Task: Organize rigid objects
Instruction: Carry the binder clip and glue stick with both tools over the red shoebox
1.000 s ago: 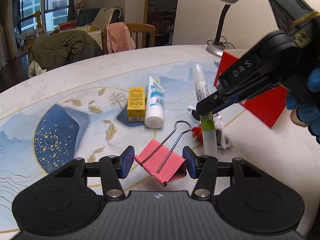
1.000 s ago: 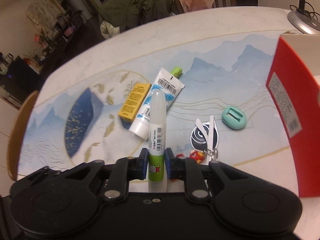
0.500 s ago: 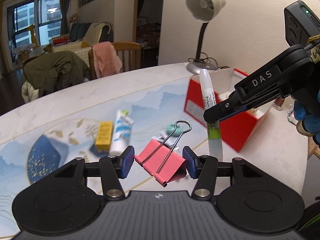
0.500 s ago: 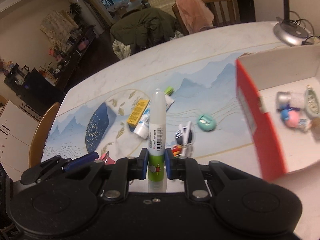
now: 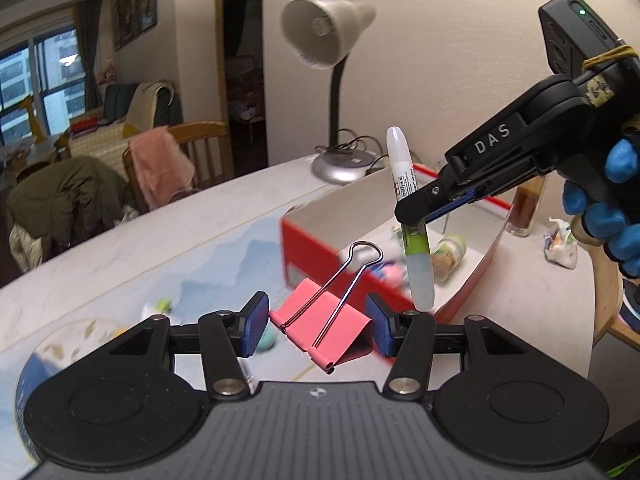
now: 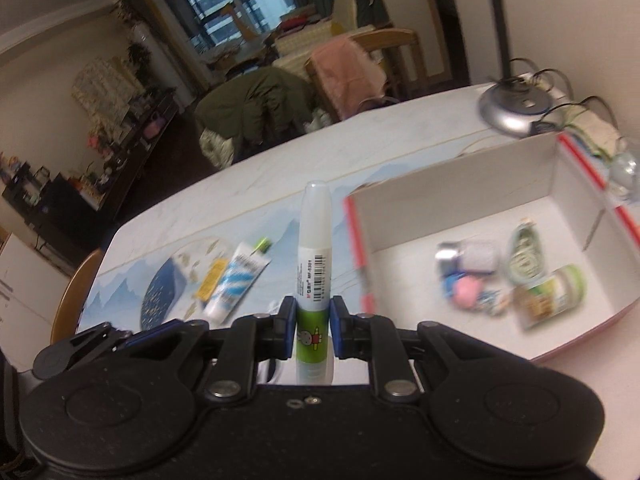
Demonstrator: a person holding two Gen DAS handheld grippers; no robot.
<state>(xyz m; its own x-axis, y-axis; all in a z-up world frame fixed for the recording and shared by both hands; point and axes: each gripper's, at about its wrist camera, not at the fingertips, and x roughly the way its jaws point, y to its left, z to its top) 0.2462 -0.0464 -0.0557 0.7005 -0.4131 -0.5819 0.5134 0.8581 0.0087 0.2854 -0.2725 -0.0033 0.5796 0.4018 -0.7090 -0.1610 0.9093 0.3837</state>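
The left gripper [image 5: 316,322] holds a pink binder clip [image 5: 320,326] between its blue fingers [image 5: 253,326], which press on both sides of the clip; its wire handle stands up and leans to the right. The right gripper [image 6: 313,330] has its fingers [image 6: 285,332] closed on a glue pen [image 6: 314,276], gripping the green lower part, and the white cap end points up and away from the camera. In the left wrist view the glue pen [image 5: 410,220] hangs in the air, almost upright, in front of the red box [image 5: 304,248]. The red box [image 6: 448,188] stands open on the worktop [image 6: 280,168], to the right of the pen, and several small things lie inside it; they are blurred. On the worktop [image 5: 160,248], to the left of the pen, a white and blue tube [image 6: 236,282] lies just beside a small yellow box [image 6: 212,280]. A desk lamp [image 5: 324,60] stands behind the red box.
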